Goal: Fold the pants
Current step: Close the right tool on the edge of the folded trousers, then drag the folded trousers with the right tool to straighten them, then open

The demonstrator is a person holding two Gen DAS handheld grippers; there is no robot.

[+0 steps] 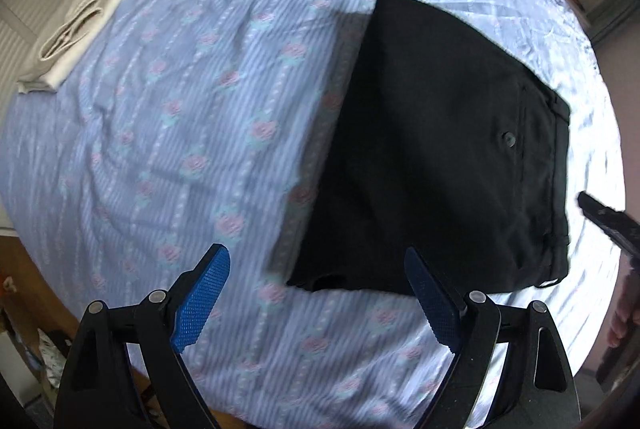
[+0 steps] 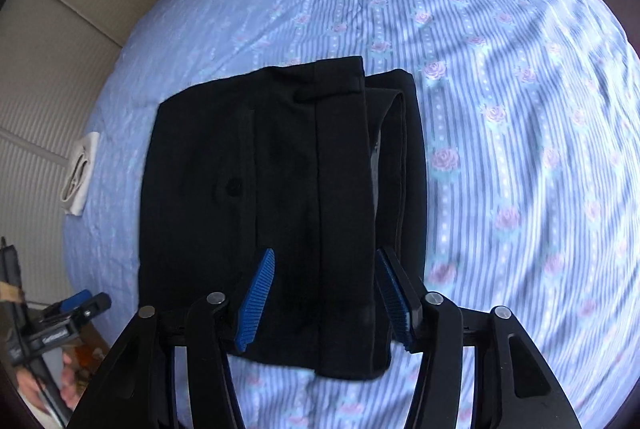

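Observation:
Black pants [image 1: 436, 157] lie folded into a compact rectangle on the blue floral bedsheet [image 1: 180, 117]; a button and the waistband show at their right side. My left gripper [image 1: 320, 293] is open and empty, hovering above the sheet just in front of the pants' near edge. In the right wrist view the same pants [image 2: 280, 189] lie under my right gripper [image 2: 326, 293], which is open and holds nothing, its blue pads [image 2: 258, 295] hovering over the near edge of the fold. The right gripper's tip shows at the right edge of the left wrist view [image 1: 608, 225].
A folded beige garment [image 1: 76, 33] lies at the far left corner of the bed; it also shows in the right wrist view [image 2: 80, 173]. A beige wall borders the bed [image 2: 60, 29]. The left gripper and the person's hand show at lower left [image 2: 60, 329].

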